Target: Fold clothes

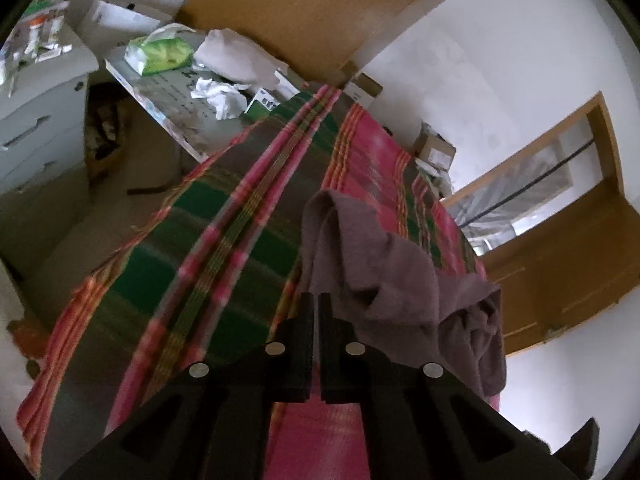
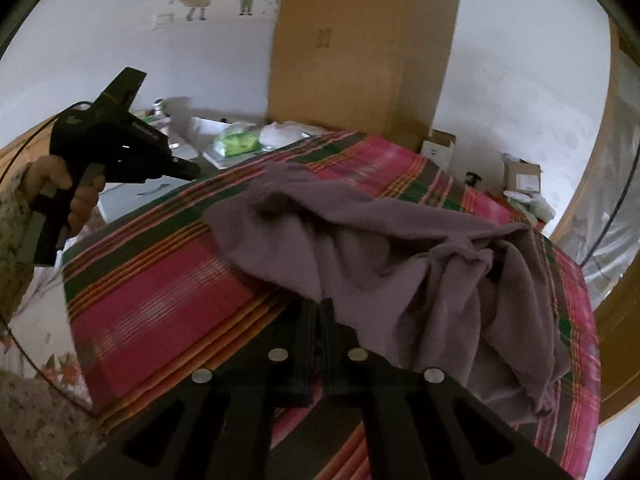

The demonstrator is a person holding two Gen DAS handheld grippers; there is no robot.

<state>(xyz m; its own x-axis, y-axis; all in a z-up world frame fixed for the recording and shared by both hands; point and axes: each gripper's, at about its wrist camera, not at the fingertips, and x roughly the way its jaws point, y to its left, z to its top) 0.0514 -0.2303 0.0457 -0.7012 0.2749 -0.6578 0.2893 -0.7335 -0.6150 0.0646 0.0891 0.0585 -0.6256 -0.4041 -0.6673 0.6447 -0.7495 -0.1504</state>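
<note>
On the plaid bedspread (image 2: 168, 300) of pink, green and orange stripes lies a crumpled mauve garment (image 2: 400, 248), bunched in folds with one corner drawn toward the near edge of the bed. The spread reaches the bed's rim on the left, where bare floor (image 1: 132, 152) opens beside it; past the far end stand a cluttered desk (image 1: 176, 120) with a green tissue pack (image 1: 164, 52), and a tall cardboard sheet (image 2: 360, 60) against the white wall. To the right the bed runs close to a wooden door frame (image 1: 580, 240).

The right gripper (image 2: 318, 308) sits low at the near edge, its jaws clenched together with the garment's hem just at their tips; whether cloth is pinched between them cannot be told. The left gripper (image 1: 314, 304) likewise has its jaws pressed nearly shut, the garment's folded edge just right of and touching them. In the right wrist view the left gripper is held by a hand (image 2: 76, 196) above the bed's left side, apart from the cloth.
</note>
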